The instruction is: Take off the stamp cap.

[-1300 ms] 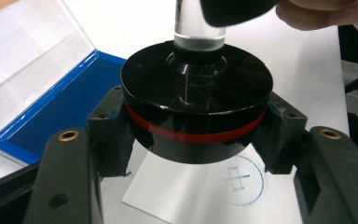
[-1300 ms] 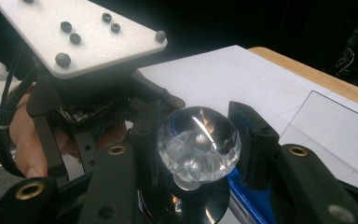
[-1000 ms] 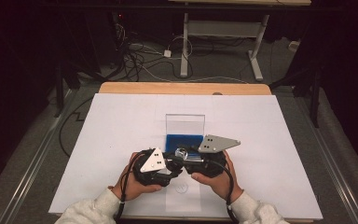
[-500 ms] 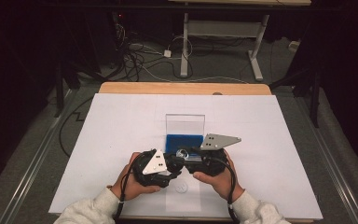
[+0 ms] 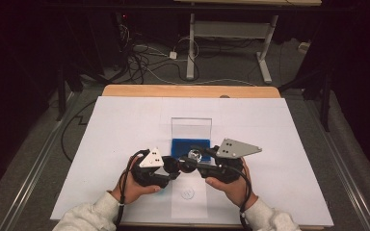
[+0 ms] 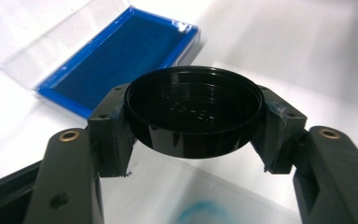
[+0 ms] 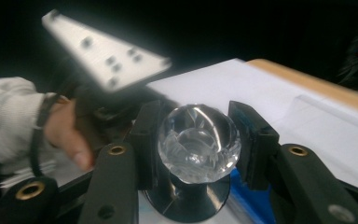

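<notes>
Left hand-held gripper [image 6: 193, 154] pinching black cap [image 6: 193, 112], right hand-held gripper [image 7: 193, 140] pinching crystal knob [image 7: 199, 142]; smooth facets may slip, dropping onto counter [image 5: 125, 125]

table: brightly lit, white glare | surroundings: dark | right gripper view: background blurred

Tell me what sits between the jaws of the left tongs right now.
A round black cap sits clamped between the two jaws of the left tongs, seen in the left gripper view, above the blue ink pad.
</notes>
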Motion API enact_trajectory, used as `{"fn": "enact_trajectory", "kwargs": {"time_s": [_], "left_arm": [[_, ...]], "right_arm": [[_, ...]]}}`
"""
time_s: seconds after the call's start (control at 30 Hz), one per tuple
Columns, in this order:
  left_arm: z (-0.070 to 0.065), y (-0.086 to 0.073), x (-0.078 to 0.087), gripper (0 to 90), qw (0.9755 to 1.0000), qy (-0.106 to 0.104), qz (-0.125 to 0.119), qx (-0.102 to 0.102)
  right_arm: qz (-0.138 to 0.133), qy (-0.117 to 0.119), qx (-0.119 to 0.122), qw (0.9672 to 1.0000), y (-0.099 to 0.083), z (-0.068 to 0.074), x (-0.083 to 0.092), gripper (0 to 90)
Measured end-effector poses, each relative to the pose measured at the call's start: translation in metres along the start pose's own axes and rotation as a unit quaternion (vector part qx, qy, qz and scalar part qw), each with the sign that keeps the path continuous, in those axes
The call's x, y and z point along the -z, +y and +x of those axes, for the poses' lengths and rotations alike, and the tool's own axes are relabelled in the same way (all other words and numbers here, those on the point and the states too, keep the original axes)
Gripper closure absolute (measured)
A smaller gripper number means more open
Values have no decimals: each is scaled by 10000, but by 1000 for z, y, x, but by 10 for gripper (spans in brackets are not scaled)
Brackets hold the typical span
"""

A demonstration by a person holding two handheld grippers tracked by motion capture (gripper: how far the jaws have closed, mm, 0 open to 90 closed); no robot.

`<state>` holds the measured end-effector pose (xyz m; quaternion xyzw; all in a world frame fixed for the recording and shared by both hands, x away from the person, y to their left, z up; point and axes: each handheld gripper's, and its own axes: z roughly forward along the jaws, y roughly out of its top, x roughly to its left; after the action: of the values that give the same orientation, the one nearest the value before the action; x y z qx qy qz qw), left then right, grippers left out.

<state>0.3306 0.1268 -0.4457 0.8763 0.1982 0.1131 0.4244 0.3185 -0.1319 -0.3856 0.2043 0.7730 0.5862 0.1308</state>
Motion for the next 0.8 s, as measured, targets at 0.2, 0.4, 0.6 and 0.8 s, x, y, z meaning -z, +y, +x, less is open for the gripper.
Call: {"fn": "enact_trajectory", "kwargs": {"time_s": [0.2, 0.4, 0.6, 0.8], "left_arm": [[1, -1, 4, 371, 10000, 36, -54, -44], [10, -7, 18, 370, 9997, 148, -178, -13], [16, -14, 33, 370, 9990, 403, -191, -30], [20, -21, 48, 369, 9978, 599, -290, -1]], "right_arm": [[82, -192, 37, 9998, -1, -6, 8, 571], [158, -457, 64, 9988, -1, -16, 24, 571], [239, -728, 49, 9971, -3, -26, 39, 571], [296, -896, 27, 9955, -6, -32, 51, 571]]}}
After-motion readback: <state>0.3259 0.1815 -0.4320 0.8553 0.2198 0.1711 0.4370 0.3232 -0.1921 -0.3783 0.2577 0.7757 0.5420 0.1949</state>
